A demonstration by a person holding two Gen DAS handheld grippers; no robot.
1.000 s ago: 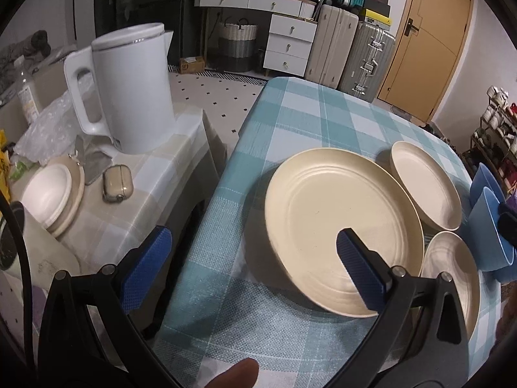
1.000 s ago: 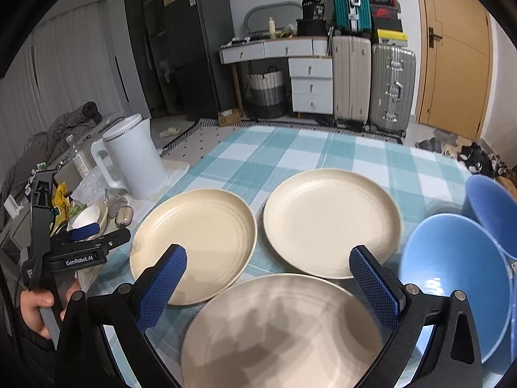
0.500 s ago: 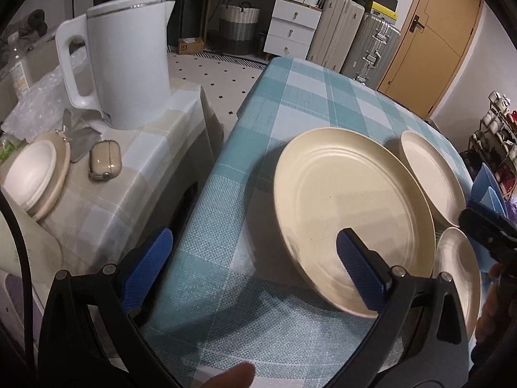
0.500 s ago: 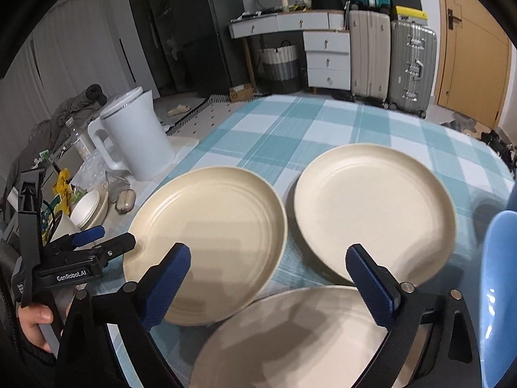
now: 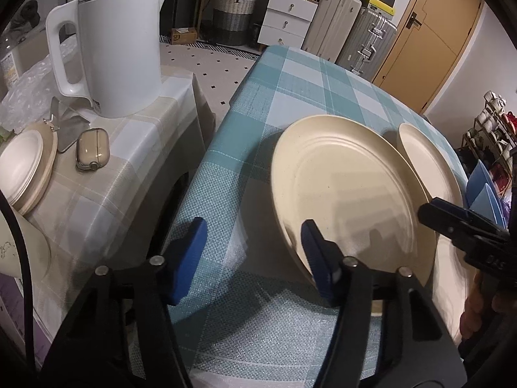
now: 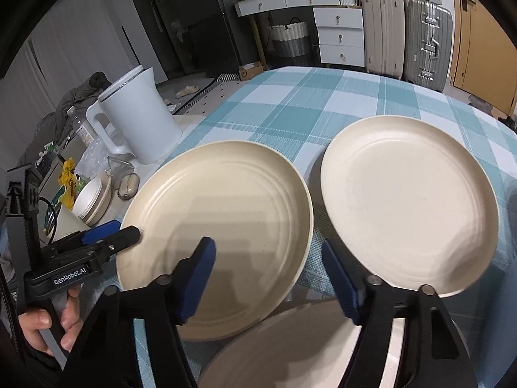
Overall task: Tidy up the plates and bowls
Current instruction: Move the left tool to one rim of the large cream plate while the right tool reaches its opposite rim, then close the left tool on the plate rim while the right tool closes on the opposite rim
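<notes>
Little of the organizing looks done: the three cream plates lie apart on the checked tabletop (image 6: 323, 103), none stacked on another. The left plate (image 6: 219, 239) sits near the tabletop's left edge, the far plate (image 6: 410, 200) just beside it on the right, and the near plate (image 6: 290, 349) lies closest to the camera, partly under the right hand-held gripper (image 6: 268, 278), so only part of it shows.

The left hand-held gripper (image 5: 252, 252) is at the left plate's near rim, its jaws partly open, one finger over the plate's inside and the other outside the rim; in the right wrist view the same tool (image 6: 110, 236) reaches the plate's left edge. I judge it is about to pinch that rim, not yet holding it. The right hand-held gripper hangs with jaws partly open and empty, straddling the left plate's right rim, one finger over that plate and the other over the gap toward the far plate.

Count: three plates; two blue bowls (image 5: 484, 190) show as slivers at the right edge of the left wrist view, though more may be hidden. Still left, as far as I can judge: gathering the plates into one pile and nesting the bowls
</notes>
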